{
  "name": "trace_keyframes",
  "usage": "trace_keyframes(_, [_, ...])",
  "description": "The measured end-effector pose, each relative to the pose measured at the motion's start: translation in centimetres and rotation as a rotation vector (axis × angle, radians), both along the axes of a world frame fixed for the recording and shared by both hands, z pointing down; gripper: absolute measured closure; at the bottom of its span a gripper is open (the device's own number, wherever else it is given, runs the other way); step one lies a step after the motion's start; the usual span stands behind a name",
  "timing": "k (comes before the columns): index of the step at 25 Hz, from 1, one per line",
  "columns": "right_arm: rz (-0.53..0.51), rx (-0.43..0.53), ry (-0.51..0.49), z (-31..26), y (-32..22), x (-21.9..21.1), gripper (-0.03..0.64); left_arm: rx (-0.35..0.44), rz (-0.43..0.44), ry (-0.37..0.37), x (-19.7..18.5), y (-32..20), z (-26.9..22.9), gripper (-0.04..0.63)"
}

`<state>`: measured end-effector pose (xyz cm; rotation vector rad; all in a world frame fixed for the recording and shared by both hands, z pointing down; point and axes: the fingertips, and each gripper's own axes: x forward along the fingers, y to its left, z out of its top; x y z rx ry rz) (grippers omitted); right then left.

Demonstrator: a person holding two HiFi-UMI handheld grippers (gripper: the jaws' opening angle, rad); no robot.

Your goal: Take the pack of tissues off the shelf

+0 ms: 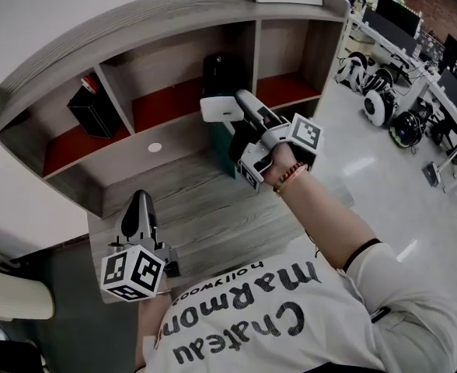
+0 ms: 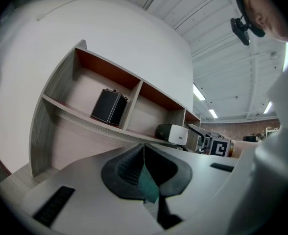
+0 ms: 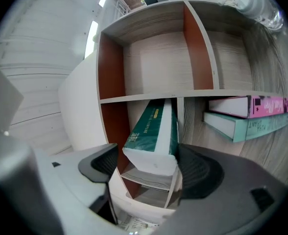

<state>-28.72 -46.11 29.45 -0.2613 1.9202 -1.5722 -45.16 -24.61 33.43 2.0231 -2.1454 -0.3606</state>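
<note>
The pack of tissues (image 3: 151,136), green with a white end, pokes out of the wooden shelf (image 1: 166,22) and tilts toward me. Its white end (image 1: 219,109) sits between the jaws of my right gripper (image 3: 149,168), in front of the middle compartment. The right-hand pad lies against the pack's side; a thin gap shows at the left-hand pad, so the jaws stand open around it. My left gripper (image 1: 139,208) hovers low over the desk (image 1: 205,208), its pads (image 2: 144,173) closed together with nothing between them. From there the pack (image 2: 172,132) shows by the right gripper.
A black box (image 1: 95,111) stands in the left compartment. Two books (image 3: 247,114) lie stacked in a side compartment. Wheeled machines (image 1: 380,103) and desks with monitors stand on the floor at the right. A chair armrest (image 1: 11,294) is at my lower left.
</note>
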Motion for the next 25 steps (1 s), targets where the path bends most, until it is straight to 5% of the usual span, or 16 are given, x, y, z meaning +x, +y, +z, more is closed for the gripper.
trace_keyframes(11, [-0.039,-0.029,-0.012,0.5,-0.3,-0.1,0.296,0.011,-0.009,0.003,0.2,-0.5,0.1,0.575])
trace_keyframes(25, [-0.106,0.053,0.056,1.0,-0.4,-0.3,0.327,-0.002,0.014,0.044,1.0,-2.6,0.6,0.577])
